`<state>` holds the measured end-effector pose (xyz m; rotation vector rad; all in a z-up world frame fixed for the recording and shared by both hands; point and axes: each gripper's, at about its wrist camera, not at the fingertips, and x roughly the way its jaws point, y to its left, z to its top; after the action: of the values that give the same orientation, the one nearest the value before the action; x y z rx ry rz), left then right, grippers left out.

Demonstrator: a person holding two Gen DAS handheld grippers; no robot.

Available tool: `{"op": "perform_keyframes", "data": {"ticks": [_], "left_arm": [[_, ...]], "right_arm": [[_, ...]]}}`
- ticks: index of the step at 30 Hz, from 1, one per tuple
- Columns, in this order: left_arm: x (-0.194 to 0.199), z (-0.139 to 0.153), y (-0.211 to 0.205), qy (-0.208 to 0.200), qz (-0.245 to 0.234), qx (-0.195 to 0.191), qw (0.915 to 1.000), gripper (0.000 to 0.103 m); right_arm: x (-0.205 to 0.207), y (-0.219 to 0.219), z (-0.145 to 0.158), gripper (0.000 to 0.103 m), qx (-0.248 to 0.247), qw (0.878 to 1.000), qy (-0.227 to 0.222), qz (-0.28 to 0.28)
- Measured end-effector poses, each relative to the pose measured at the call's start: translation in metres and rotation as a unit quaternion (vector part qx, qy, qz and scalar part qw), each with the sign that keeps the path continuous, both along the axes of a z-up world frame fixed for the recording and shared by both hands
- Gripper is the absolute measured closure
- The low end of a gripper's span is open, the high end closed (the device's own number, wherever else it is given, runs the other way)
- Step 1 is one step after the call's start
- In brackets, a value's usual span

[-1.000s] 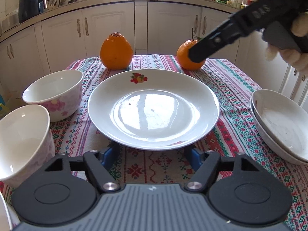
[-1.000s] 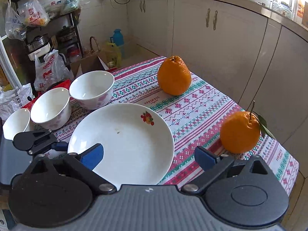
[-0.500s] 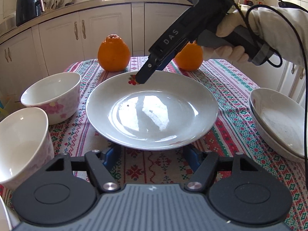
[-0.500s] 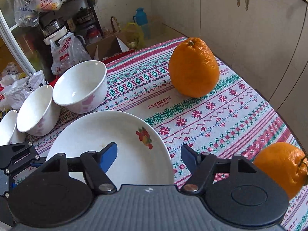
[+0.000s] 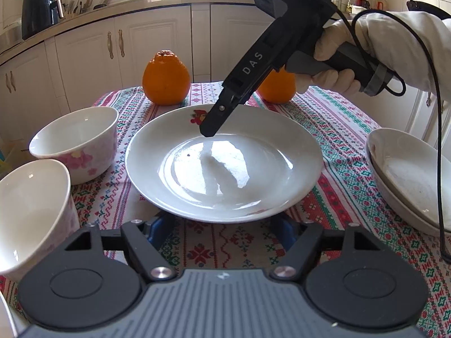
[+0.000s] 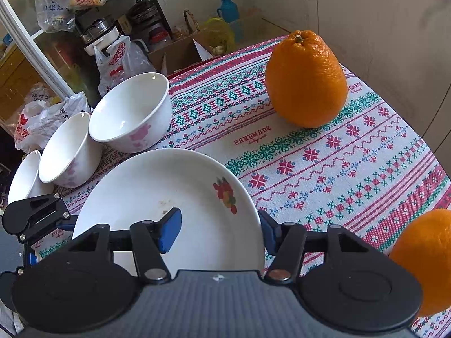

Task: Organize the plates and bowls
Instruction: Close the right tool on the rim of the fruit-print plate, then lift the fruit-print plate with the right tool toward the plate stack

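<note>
A white plate with a small fruit print lies mid-table; it also shows in the right wrist view. My left gripper is open, its blue pads low at the plate's near rim, partly hidden under it. My right gripper is open and straddles the plate's far rim, one pad over the plate and one outside it; it also shows in the left wrist view. White bowls with pink flowers stand left of the plate. Stacked white plates lie at the right.
Two oranges stand at the table's far side, on a patterned tablecloth. A third bowl sits at the table's corner. White kitchen cabinets stand behind; bags and boxes crowd the floor beyond the bowls.
My right gripper has come down and inward over the plate's far rim, now straddling it. My left gripper has stayed at the near rim. The plate has not moved.
</note>
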<state>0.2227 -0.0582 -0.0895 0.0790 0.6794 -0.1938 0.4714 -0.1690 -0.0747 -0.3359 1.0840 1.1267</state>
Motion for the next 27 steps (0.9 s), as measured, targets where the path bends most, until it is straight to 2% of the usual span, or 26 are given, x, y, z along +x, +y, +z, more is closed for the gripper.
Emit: {"op": "perform_keyframes", "data": {"ticks": [11, 27], "left_arm": [[-0.006, 0.004, -0.002, 0.001, -0.016, 0.019, 0.9997, 0.03], [-0.039, 0.035, -0.014, -0.007, -0.07, 0.02, 0.9973, 0.03]], "right_arm": [[-0.018, -0.011, 0.011, 0.04, 0.0, 1.0, -0.004, -0.006], [-0.067, -0.044, 0.043, 0.039, 0.01, 0.999, -0.027, -0.035]]}}
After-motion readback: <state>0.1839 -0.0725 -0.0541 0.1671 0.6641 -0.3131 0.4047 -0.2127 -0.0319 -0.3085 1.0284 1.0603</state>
